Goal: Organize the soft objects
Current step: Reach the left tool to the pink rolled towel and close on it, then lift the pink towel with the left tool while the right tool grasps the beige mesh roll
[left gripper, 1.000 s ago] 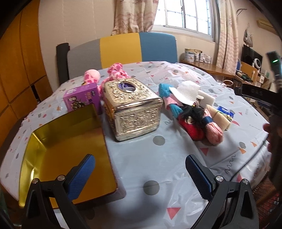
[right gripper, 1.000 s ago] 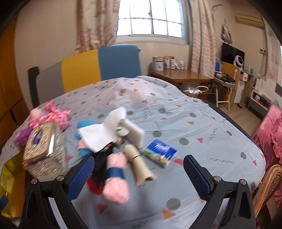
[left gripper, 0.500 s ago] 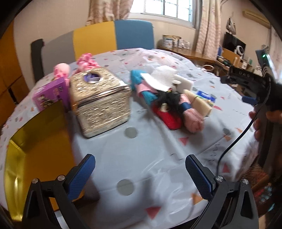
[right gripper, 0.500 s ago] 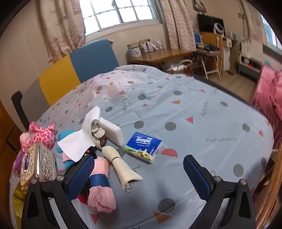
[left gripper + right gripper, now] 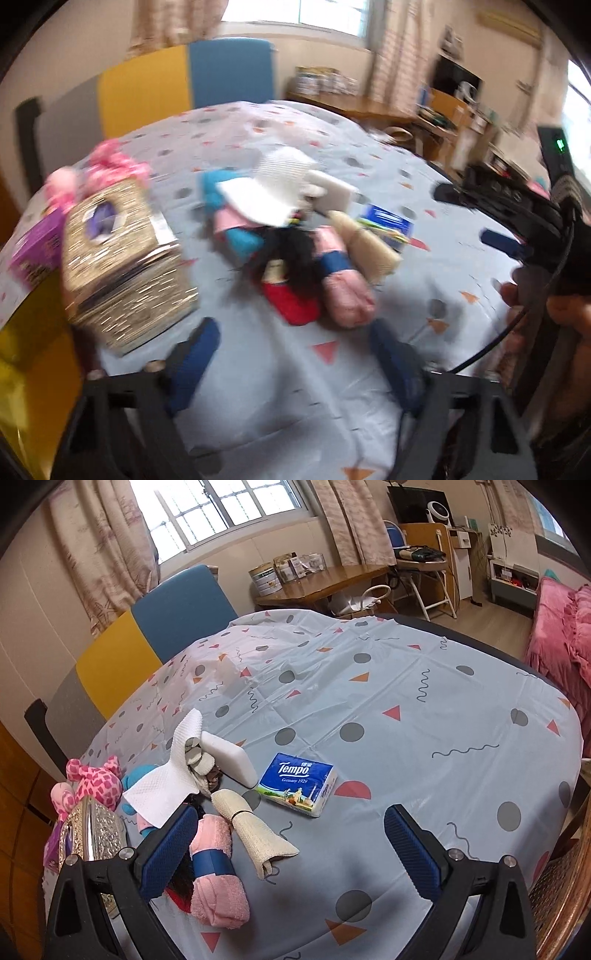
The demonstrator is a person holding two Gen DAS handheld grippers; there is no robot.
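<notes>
A heap of soft things lies on the dotted tablecloth: a pink rolled towel (image 5: 343,288) (image 5: 218,871), a beige cloth roll (image 5: 369,243) (image 5: 258,827), a white cloth (image 5: 269,192) (image 5: 166,786), a white sponge (image 5: 229,757) and a red item (image 5: 291,299). A pink plush (image 5: 96,779) sits behind a gold tissue box (image 5: 122,266). My left gripper (image 5: 295,365) hovers just short of the heap; its jaws are closing with nothing between them. My right gripper (image 5: 291,849) stands open above the towel and beige roll, gripping nothing.
A blue Tempo tissue pack (image 5: 299,782) lies right of the heap. A gold tray (image 5: 29,387) and a purple box (image 5: 33,247) sit at the table's left. A hand (image 5: 569,314) holds the right gripper at the table's right edge. A multicoloured chair (image 5: 147,638) stands behind.
The left view has swung right, from the gold tray toward the heap, and its jaws have narrowed. The right view has rolled and dropped slightly toward the towel and tissue pack.
</notes>
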